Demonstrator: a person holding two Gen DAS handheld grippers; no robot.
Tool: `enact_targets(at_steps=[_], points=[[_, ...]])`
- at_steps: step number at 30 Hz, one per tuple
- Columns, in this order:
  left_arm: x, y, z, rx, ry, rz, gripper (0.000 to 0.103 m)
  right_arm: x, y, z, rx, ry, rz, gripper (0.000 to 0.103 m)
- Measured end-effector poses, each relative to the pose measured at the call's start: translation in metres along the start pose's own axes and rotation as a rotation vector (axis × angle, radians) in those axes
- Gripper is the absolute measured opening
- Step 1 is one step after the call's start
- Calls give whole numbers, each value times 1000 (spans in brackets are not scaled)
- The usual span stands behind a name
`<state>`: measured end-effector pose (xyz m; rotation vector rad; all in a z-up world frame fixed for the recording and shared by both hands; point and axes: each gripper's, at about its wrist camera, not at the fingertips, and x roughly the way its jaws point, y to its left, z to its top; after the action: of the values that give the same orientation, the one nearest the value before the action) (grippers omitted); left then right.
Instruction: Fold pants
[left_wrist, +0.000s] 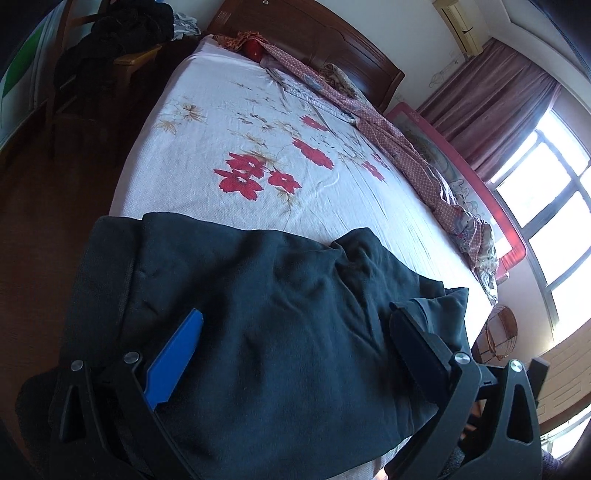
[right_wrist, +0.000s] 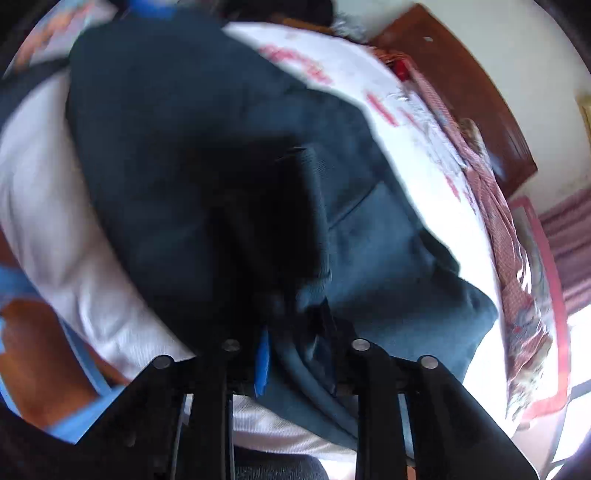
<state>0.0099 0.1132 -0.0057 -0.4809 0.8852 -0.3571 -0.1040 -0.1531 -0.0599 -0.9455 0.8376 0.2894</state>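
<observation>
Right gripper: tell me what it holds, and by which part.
The right gripper is shut on the dark pants, pinching a bunched fold at their near edge. The view is too blurred to tell which part of the garment that is.

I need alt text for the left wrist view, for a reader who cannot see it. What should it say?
Dark pants lie bunched on a bed with a white sheet printed with red flowers, and the open left gripper has its two fingers wide apart over the cloth. Beyond are a wooden headboard, a pink patterned quilt along the far edge, and a bright window.
</observation>
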Motion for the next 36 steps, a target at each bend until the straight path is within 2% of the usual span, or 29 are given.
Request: enact_targets(at_steps=[1, 2, 5, 7, 10, 11, 15, 18, 19, 20, 21, 22, 23, 25, 27, 28, 29, 33, 35, 36], points=[[-1, 1, 1, -5, 1, -6, 101, -6, 2, 0, -28, -15, -31, 23], [-2, 2, 1, -10, 0, -7, 101, -11, -4, 3, -7, -10, -5, 23], [-8, 8, 0, -19, -9, 2, 101, -38, -41, 10, 195, -99, 135, 23], [-8, 11, -1, -32, -4, 1, 101, -46, -67, 11, 322, -151, 178, 23], [-10, 10, -3, -31, -1, -2, 101, -41, -101, 18, 520, -181, 274, 23], [-11, 10, -3, -31, -1, -5, 101, -39, -110, 17, 579, -189, 264, 23], [-14, 12, -3, -39, -3, -9, 101, 0, -129, 13, 686, -40, -47, 31], [-14, 14, -3, -48, -1, -11, 101, 55, -164, -13, 824, 132, -185, 33], [-15, 14, -3, -49, 0, -10, 101, 80, -168, -20, 817, 192, -154, 35], [-14, 14, -3, -51, 1, -10, 101, 100, -170, -25, 815, 210, -113, 37], [-14, 14, -3, -53, 4, -11, 101, 102, -173, -31, 837, 170, -113, 40], [-13, 14, -3, -55, 6, -9, 101, 102, -178, -32, 862, 170, -94, 40], [-13, 14, -2, -56, 7, -8, 101, 98, -187, -34, 896, 166, -42, 40], [-17, 14, -1, -54, -2, -14, 101, 77, -217, -59, 1052, 80, 90, 40], [-19, 15, 0, -45, -3, -15, 101, 57, -249, -95, 1235, -58, 166, 45], [-19, 16, -1, -43, 1, -16, 101, 56, -258, -108, 1255, -55, 164, 52], [-18, 17, -1, -43, 5, -13, 101, 64, -266, -115, 1239, -15, 169, 52], [-10, 16, -1, -52, 24, -4, 101, 108, -273, -147, 1295, 26, 432, 52], [-11, 12, -1, -52, 16, -11, 101, 121, -263, -151, 1296, 45, 463, 52], [-11, 10, -1, -50, 14, -12, 101, 126, -260, -154, 1315, 18, 497, 52]])
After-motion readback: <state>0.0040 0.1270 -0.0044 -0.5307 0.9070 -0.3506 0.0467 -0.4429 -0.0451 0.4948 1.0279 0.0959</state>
